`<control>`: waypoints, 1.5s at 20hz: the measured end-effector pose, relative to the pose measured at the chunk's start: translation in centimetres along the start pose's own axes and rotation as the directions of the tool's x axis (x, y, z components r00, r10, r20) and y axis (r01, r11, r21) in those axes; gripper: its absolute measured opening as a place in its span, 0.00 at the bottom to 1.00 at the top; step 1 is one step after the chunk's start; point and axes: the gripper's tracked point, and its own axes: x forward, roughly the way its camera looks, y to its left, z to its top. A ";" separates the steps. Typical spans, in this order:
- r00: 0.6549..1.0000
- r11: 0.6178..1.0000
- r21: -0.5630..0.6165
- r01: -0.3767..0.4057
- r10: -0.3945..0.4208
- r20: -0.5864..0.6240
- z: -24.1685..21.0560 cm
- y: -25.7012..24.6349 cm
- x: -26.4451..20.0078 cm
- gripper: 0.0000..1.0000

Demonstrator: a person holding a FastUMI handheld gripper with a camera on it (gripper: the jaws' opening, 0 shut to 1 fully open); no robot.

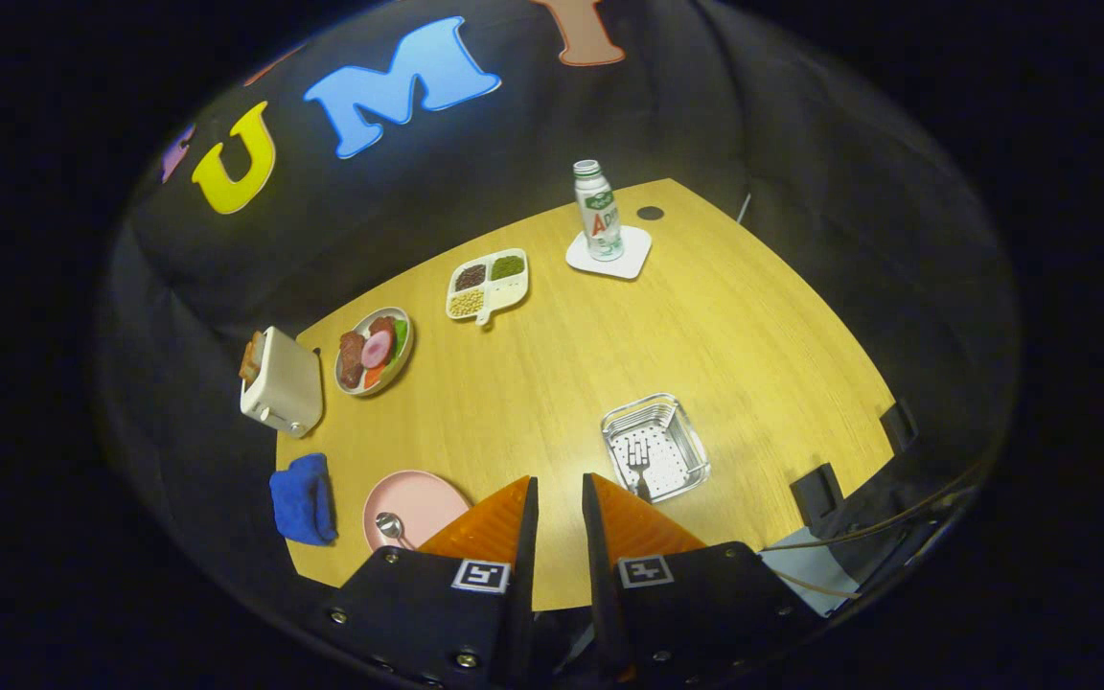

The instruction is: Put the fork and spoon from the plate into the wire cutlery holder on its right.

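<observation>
1. Silver wire cutlery holder (655, 447), square, stands on the wooden worktop (552, 383) holding a metal fork (639, 462).
2. Pink round plate (415, 506) carries a metal spoon (388, 524).
3. Gripper (560, 498) fingers narrowly apart, holding nothing.

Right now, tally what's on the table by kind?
Cutlery: 2, fork in wire holder, spoon on pink plate
Dishes with food: 2
Toaster: 1
Bottle: 1
Blue cloth: 1
Total: 9
Gripper fingers hold nothing.
</observation>
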 end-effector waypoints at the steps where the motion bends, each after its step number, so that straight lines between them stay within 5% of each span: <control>1: 1.000 0.999 -0.035 -0.003 0.002 -0.009 -0.7 1.1 0.4 0.27; 11: 0.977 0.969 -0.178 -0.170 0.142 -0.160 -7.9 13.0 4.7 0.27; 30: 0.913 0.826 -0.507 -0.246 0.022 -0.407 -20.4 16.0 11.5 0.27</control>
